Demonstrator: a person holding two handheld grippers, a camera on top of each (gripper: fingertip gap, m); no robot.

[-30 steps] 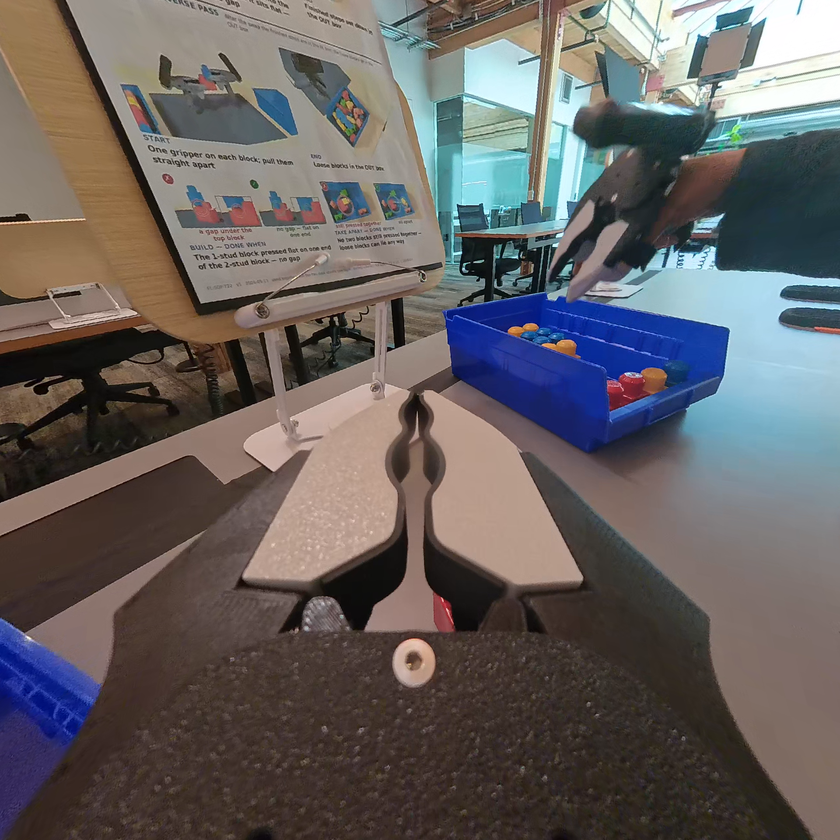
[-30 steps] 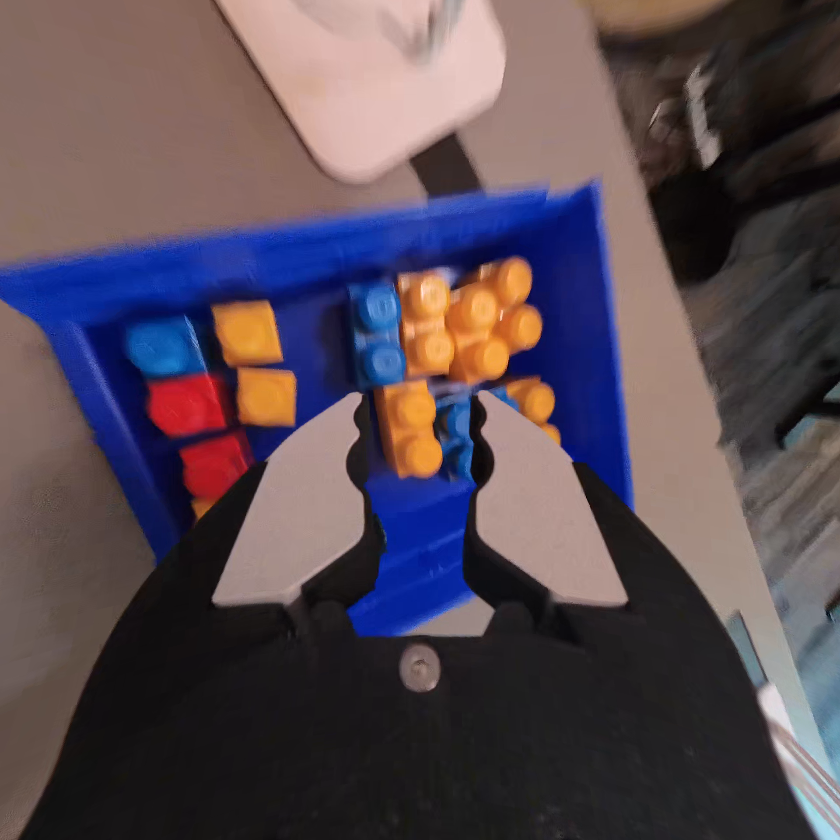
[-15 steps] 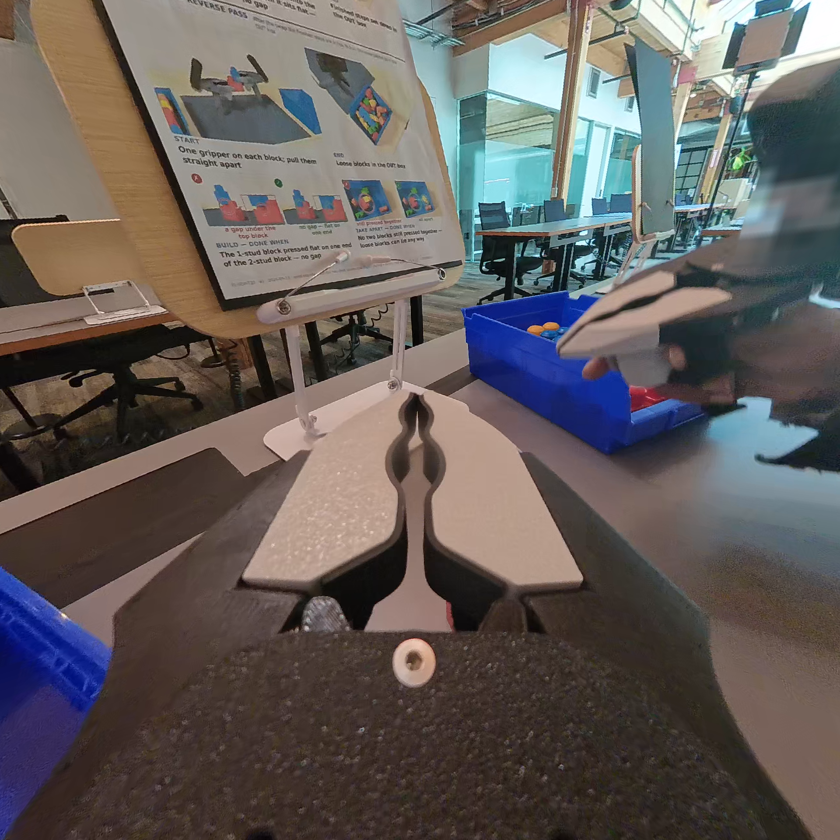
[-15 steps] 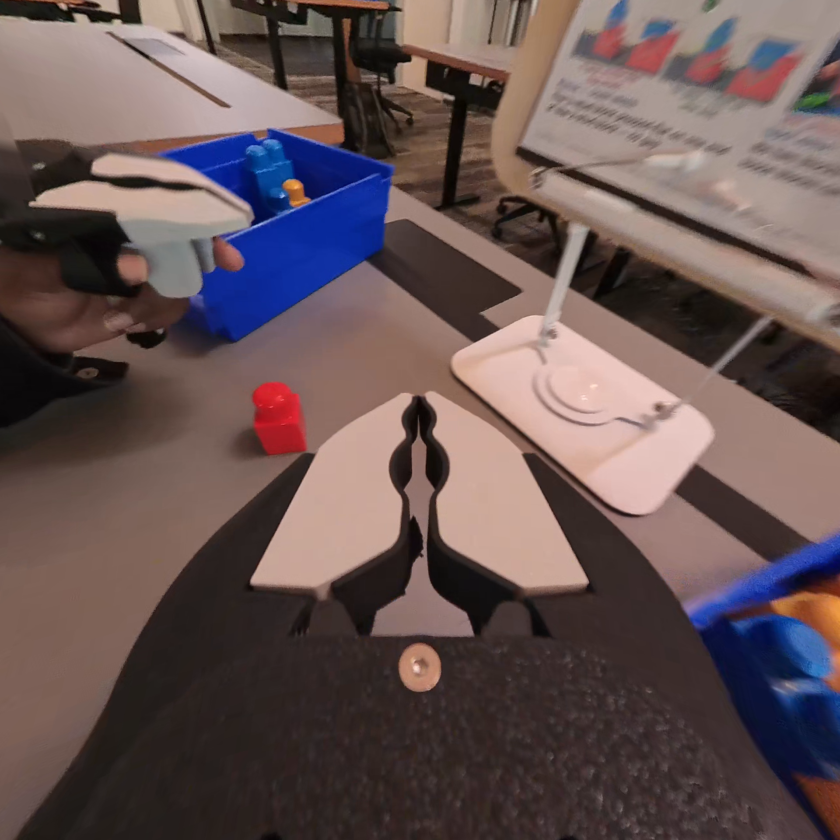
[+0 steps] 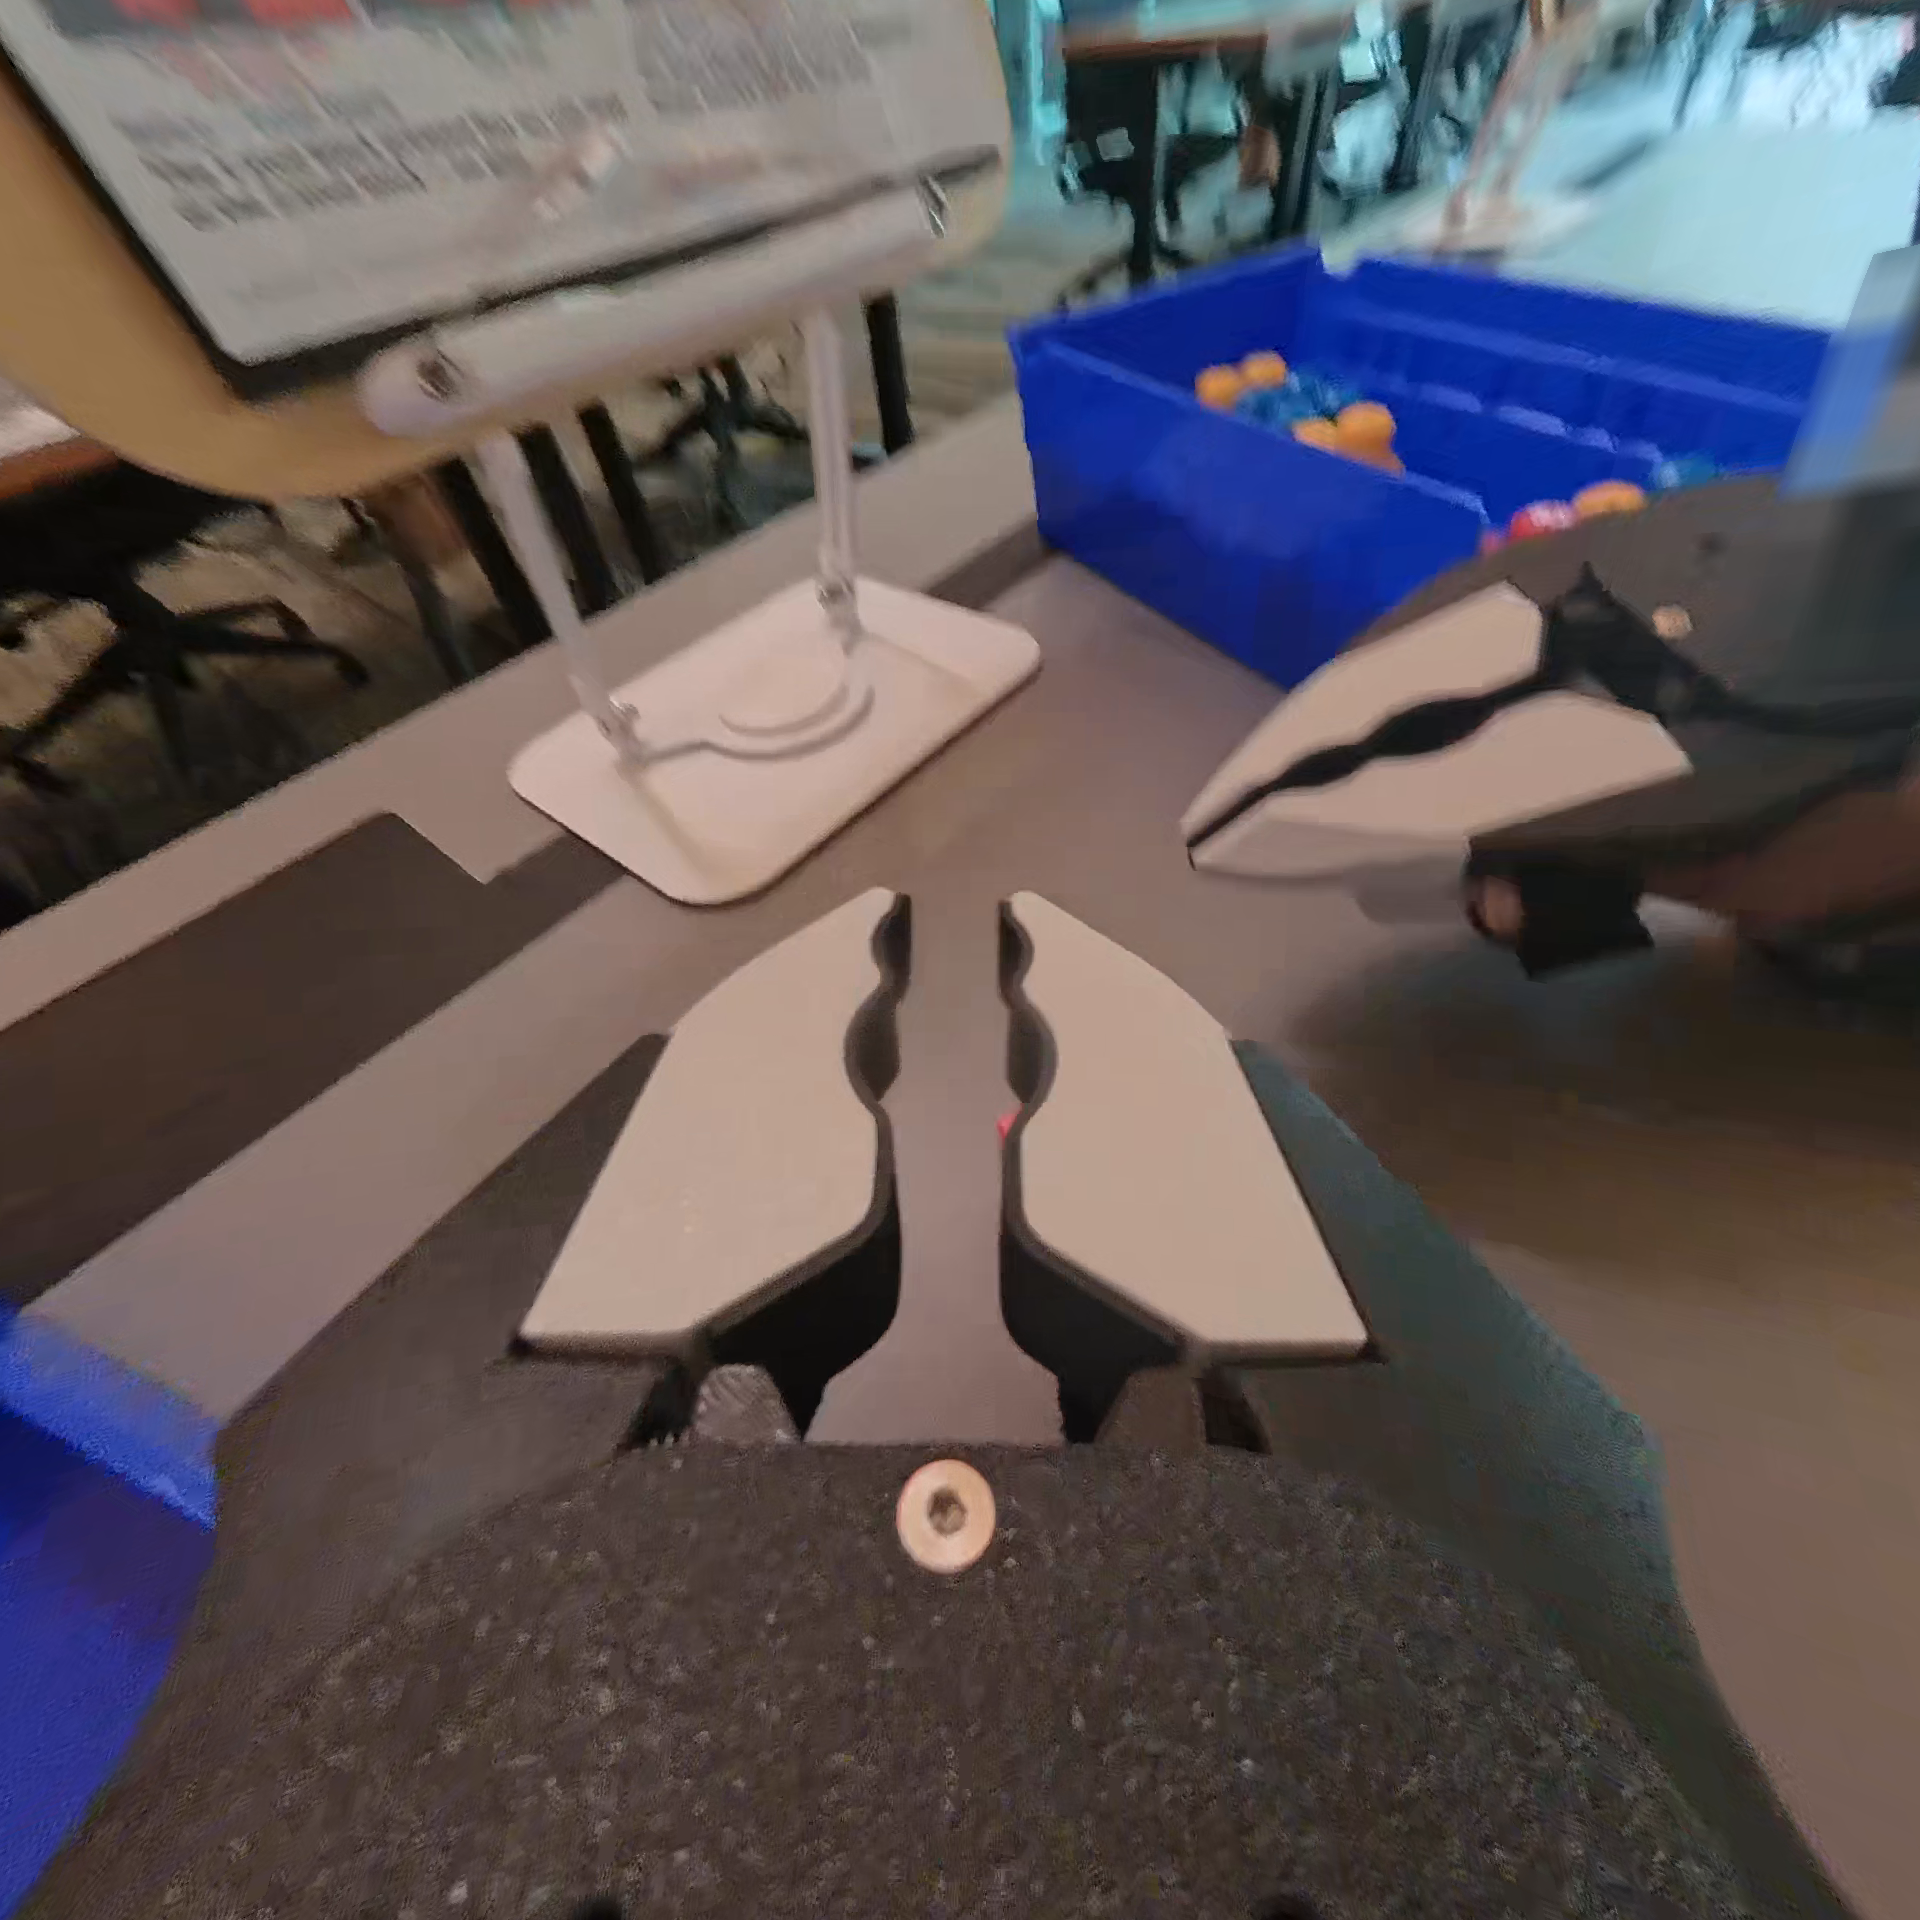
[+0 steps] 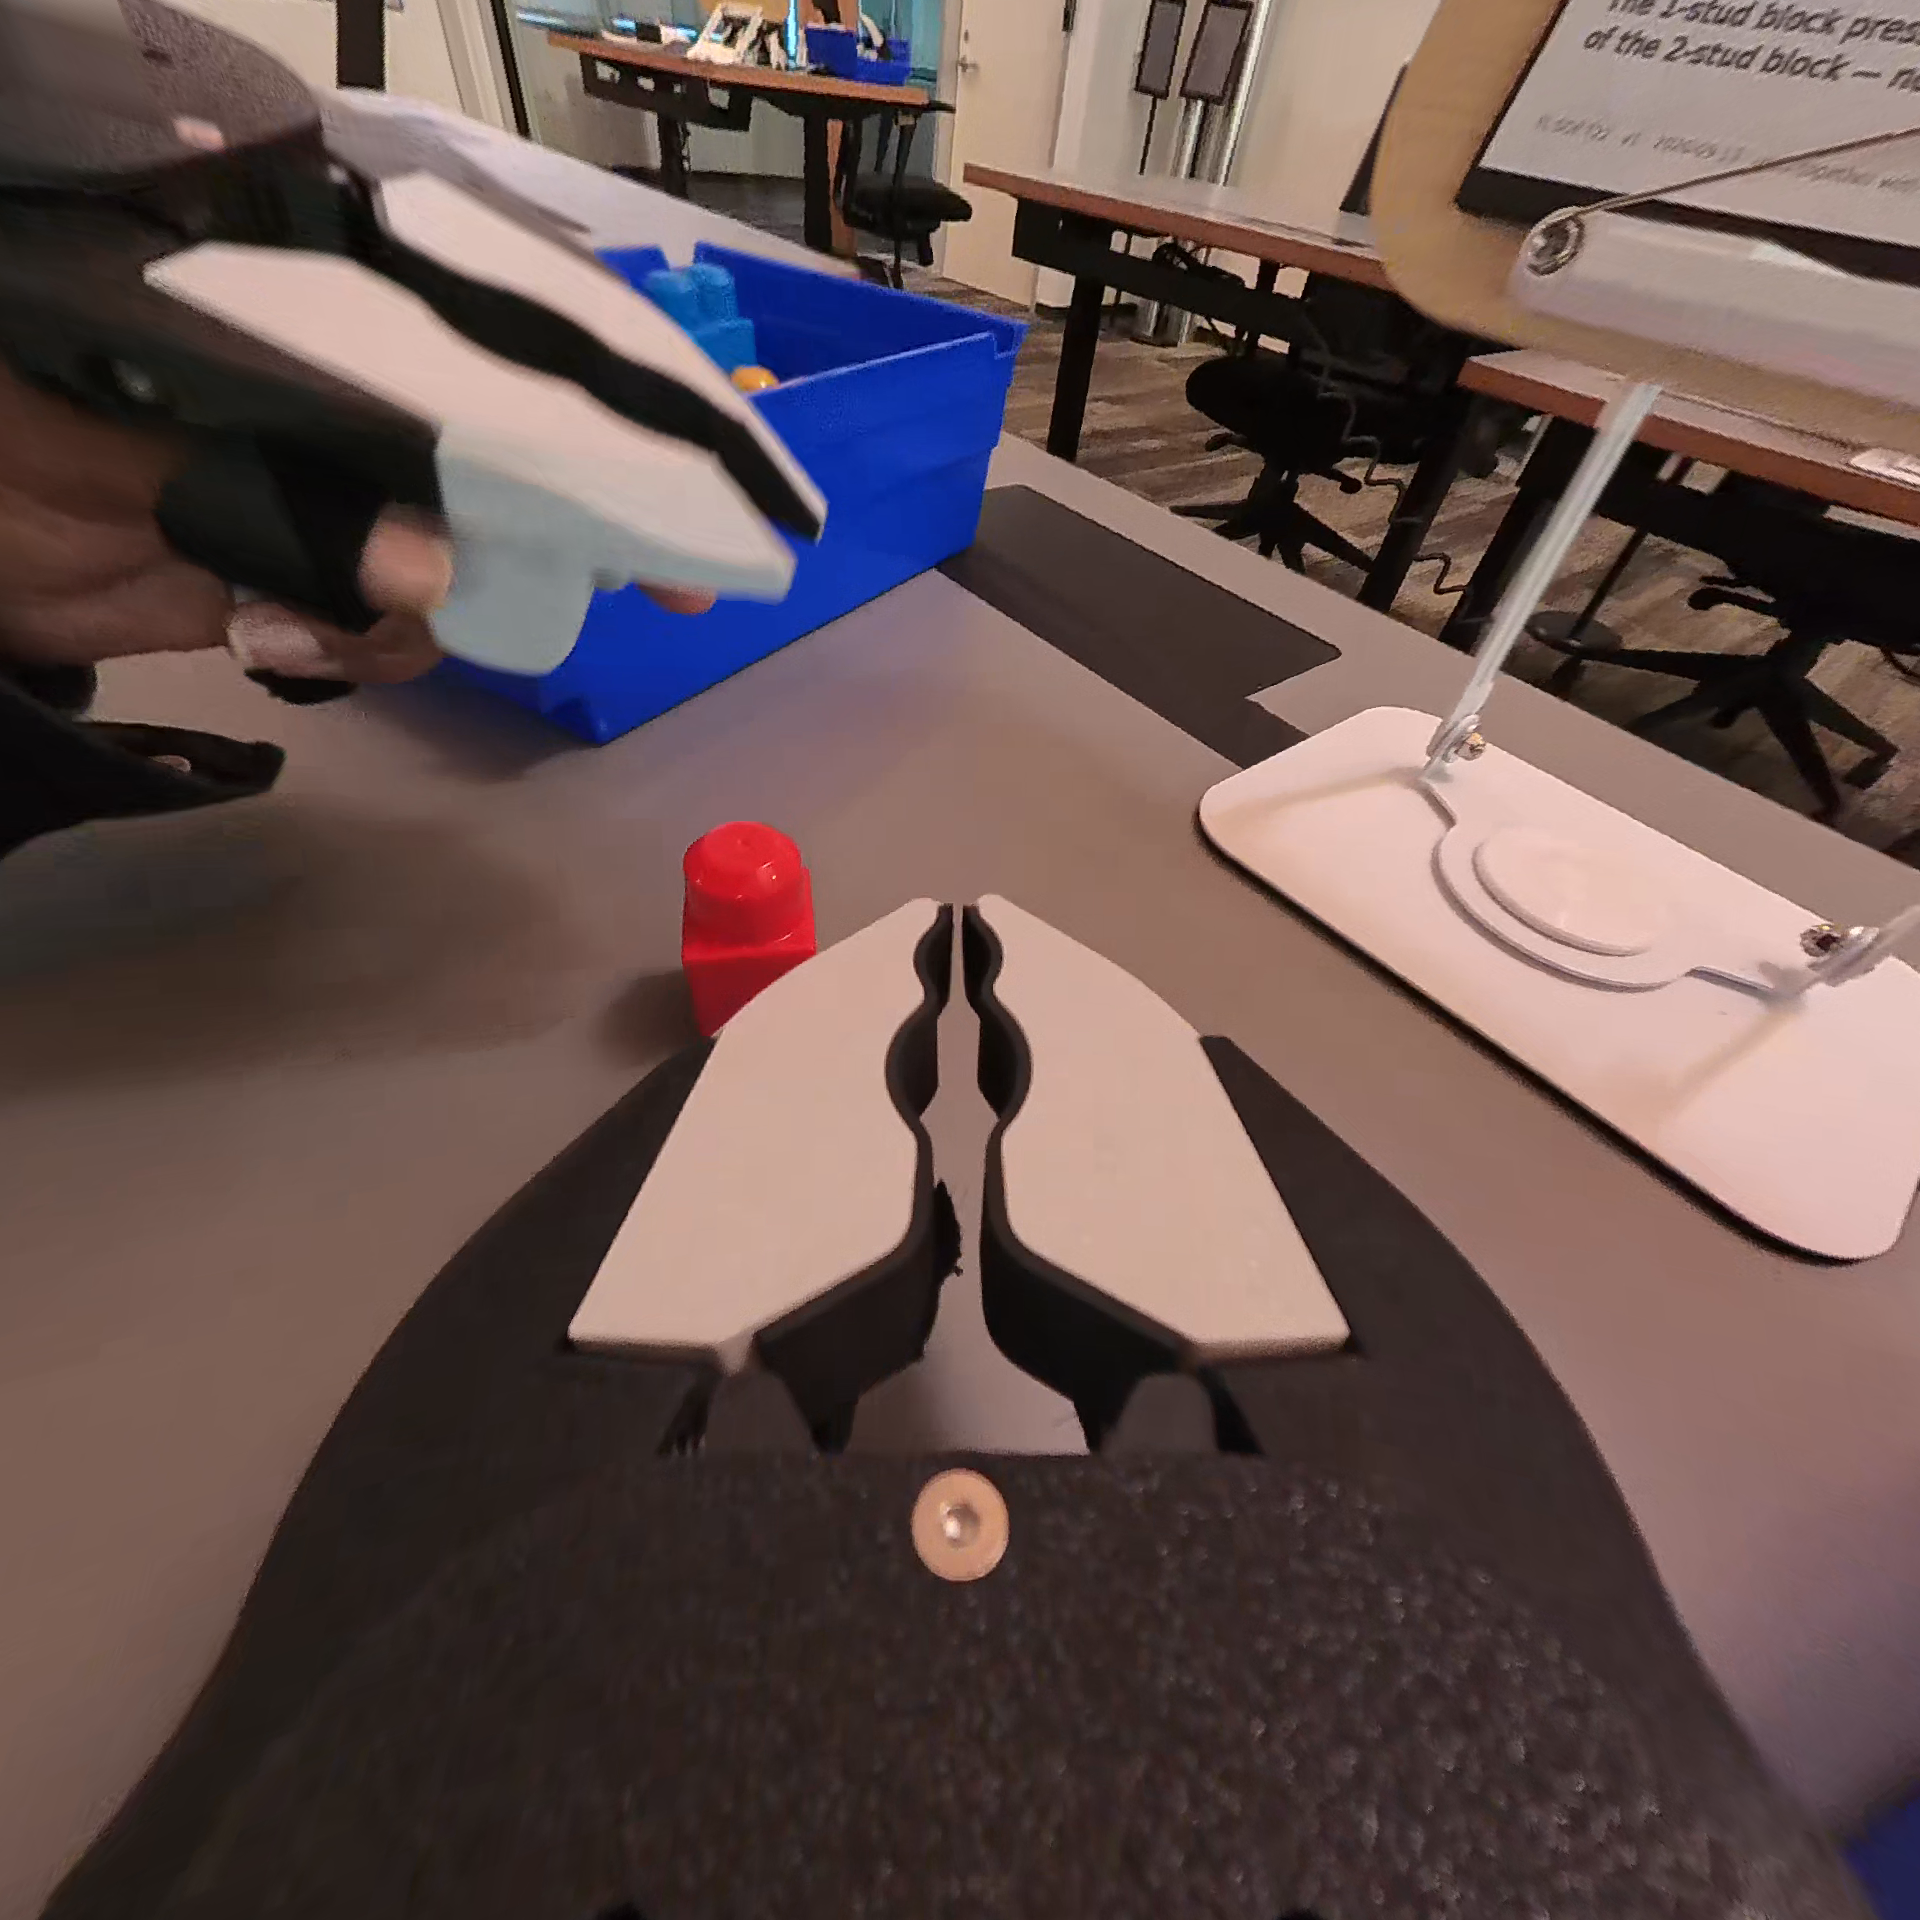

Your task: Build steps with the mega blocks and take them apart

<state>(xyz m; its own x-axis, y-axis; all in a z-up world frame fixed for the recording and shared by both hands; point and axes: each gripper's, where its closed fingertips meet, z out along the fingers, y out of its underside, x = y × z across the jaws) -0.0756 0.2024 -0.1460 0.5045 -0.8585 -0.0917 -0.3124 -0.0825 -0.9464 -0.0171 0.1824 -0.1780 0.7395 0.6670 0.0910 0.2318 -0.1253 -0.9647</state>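
A red one-stud block (image 6: 743,925) stands upright on the grey table (image 6: 935,748). My right gripper (image 6: 956,914) is shut with nothing between its pads, low over the table, with the block just left of its fingertips and not touching them. It also shows in the left wrist view (image 5: 1195,847), shut. My left gripper (image 5: 954,914) is open a little and empty, above the table. In the right wrist view it (image 6: 800,540) hovers up to the left of the block, in front of a blue bin. A sliver of red (image 5: 1006,1122) shows under its right finger.
A blue bin (image 5: 1247,520) with orange, blue and red blocks stands at the back right. Another blue bin (image 6: 862,468) holds a blue block stack. The white base (image 6: 1558,956) of the instruction-board stand lies ahead. A person's hand (image 6: 156,582) holds the left gripper. Tip to tip, the grippers are about 8 centimeters apart.
My left gripper's jaws opened from shut and its view tipped down. My right gripper left the block bin, shut on nothing, and came in close beside the red block.
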